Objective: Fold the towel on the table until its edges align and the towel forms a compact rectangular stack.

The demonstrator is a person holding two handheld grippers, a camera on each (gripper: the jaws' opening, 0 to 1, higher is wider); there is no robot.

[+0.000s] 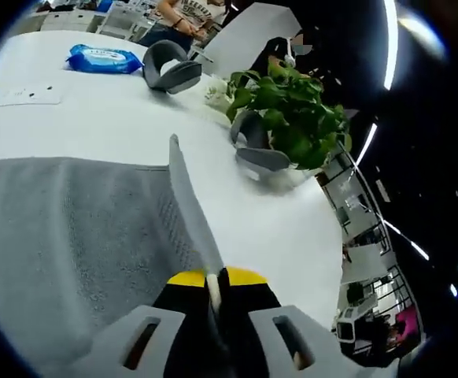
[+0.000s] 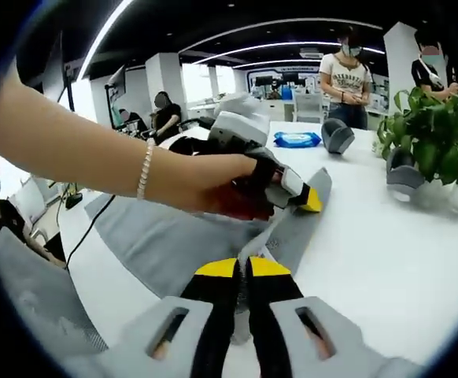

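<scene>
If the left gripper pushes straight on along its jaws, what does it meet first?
The left gripper is shut on the towel edge. Ahead lies bare table, then probably the nearer grey holder beside the plant; depth is unclear.

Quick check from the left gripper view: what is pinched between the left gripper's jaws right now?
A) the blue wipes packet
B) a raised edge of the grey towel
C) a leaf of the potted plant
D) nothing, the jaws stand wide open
B: the left gripper has its jaws closed on an edge of the grey towel, which stands up as a thin ridge above the white table.
</scene>
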